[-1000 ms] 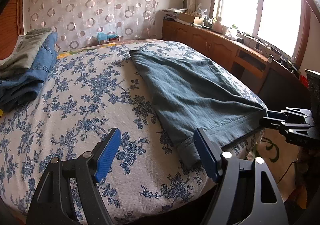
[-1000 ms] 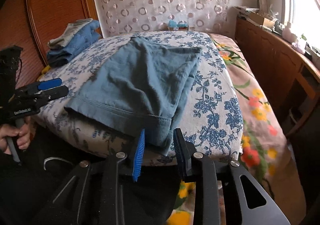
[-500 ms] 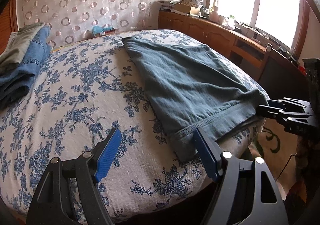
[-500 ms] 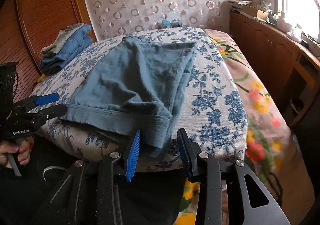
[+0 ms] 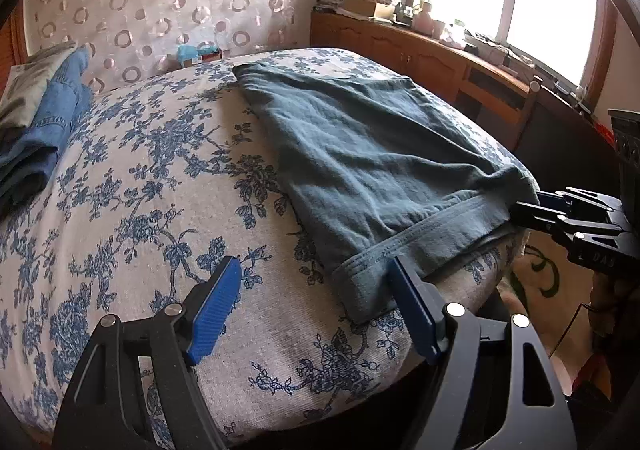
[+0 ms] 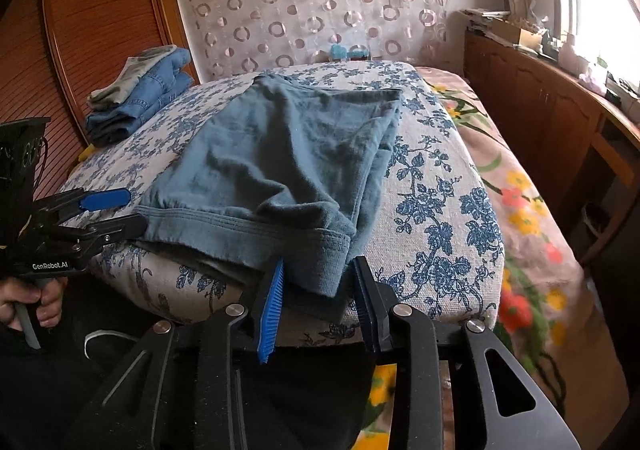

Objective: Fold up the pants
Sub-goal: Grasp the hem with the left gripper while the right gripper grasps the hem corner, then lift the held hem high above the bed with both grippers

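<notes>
On left gripper, "GenRobot.AI"; both grippers spread, right gripper perhaps touching pants hem.

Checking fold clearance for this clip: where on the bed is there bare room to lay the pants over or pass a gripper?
One broad free patch: floral sheet between the teal pants and the folded clothes stack. A narrower strip runs beside the pants toward the cabinet. Crowded at the near hem, where left gripper and right gripper both sit open.
</notes>
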A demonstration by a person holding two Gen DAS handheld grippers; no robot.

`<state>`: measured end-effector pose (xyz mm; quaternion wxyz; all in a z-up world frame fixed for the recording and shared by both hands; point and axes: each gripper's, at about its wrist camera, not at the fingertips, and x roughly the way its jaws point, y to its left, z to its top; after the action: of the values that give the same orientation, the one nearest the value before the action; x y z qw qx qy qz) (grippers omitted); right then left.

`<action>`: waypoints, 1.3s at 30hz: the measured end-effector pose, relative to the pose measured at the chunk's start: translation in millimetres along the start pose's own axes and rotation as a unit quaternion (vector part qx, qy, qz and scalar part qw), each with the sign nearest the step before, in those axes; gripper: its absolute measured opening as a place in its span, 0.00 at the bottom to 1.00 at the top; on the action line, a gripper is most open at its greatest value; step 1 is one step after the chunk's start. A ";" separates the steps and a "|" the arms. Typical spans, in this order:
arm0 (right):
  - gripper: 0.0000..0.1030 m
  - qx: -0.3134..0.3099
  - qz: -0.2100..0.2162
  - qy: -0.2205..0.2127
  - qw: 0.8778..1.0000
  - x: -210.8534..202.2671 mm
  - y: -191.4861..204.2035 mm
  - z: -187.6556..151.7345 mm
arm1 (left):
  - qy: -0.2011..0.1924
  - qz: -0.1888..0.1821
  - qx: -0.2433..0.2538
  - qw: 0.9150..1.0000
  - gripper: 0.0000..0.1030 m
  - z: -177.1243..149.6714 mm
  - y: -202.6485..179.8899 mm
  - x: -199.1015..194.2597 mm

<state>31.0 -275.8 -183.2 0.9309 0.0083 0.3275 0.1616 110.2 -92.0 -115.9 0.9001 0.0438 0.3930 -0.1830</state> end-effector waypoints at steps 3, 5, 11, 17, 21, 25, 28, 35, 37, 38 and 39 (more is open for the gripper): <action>0.34 -0.002 -0.001 -0.001 1.000 -0.5 0.9 -0.5 | -0.005 -0.009 0.007 1.000 0.75 6.4 -3.1 -4.7; 0.34 -0.002 0.000 -0.001 1.000 -0.4 0.8 -0.4 | -0.005 -0.024 0.008 1.000 0.73 11.4 -4.7 -5.9; 0.34 -0.003 0.000 -0.002 1.000 -0.5 0.5 -0.6 | 0.010 -0.058 0.006 0.998 0.59 15.9 -12.5 -3.8; 0.34 -0.003 0.001 -0.003 1.000 -0.7 0.6 0.4 | 0.029 -0.061 -0.007 0.998 0.50 11.3 -12.6 5.0; 0.34 -0.003 0.000 -0.004 1.000 -1.1 0.3 -0.2 | 0.027 -0.056 -0.005 0.998 0.50 9.6 -13.5 5.9; 0.33 -0.004 0.001 -0.003 1.000 -1.1 0.3 -0.4 | 0.023 -0.059 0.003 0.998 0.40 7.4 -17.9 5.1; 0.28 -0.006 0.007 -0.002 1.000 -0.9 0.0 -0.3 | 0.027 -0.067 0.006 0.997 0.31 7.6 -19.0 4.4; 0.13 -0.013 0.026 0.006 1.000 -0.1 1.7 5.7 | 0.005 -0.083 0.004 0.997 0.16 13.1 -18.2 -10.1; 0.12 -0.013 0.033 -0.002 0.999 -2.7 2.6 8.4 | -0.008 -0.082 0.005 0.997 0.15 17.3 -18.1 -20.1; 0.11 -0.013 0.037 -0.007 0.999 -5.2 3.1 10.4 | -0.014 -0.083 0.004 0.996 0.15 19.4 -17.4 -25.0; 0.09 -0.013 0.040 -0.014 0.999 -8.8 3.8 13.1 | -0.021 -0.085 0.002 0.996 0.15 21.2 -16.3 -30.0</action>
<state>31.4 -273.7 -167.1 0.9283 0.0115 0.3117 0.2025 100.2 -103.0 -78.6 0.8890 0.0084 0.3763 -0.2606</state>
